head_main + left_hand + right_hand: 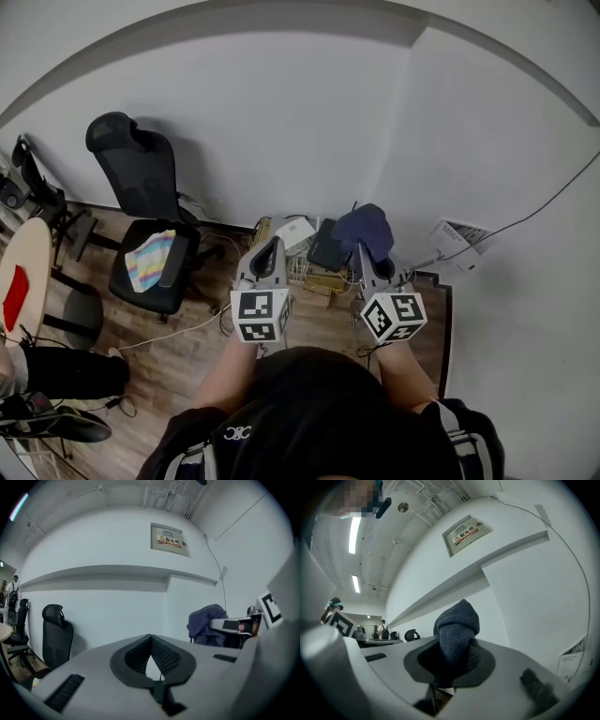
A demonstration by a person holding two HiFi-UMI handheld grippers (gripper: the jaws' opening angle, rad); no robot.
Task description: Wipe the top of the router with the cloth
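Observation:
My right gripper [360, 246] is shut on a dark blue cloth [366, 227], which bunches up above its jaws. In the right gripper view the cloth [456, 629] fills the gap between the jaws and sticks out past them. My left gripper [273, 242] is shut with nothing in it; its ribbed pads [161, 654] meet at the tip. Below both grippers, at the foot of the wall corner, a white box [296, 232] and a black box [328, 247] sit on a wire rack. I cannot tell which is the router. Both grippers are held above them.
A black office chair [142, 214] with a striped cloth [150, 257] on its seat stands to the left. Cables trail over the wooden floor [187, 356]. A round table [26, 272] and a seated person's legs [56, 373] are at the far left. A wall plate [457, 236] is at the right.

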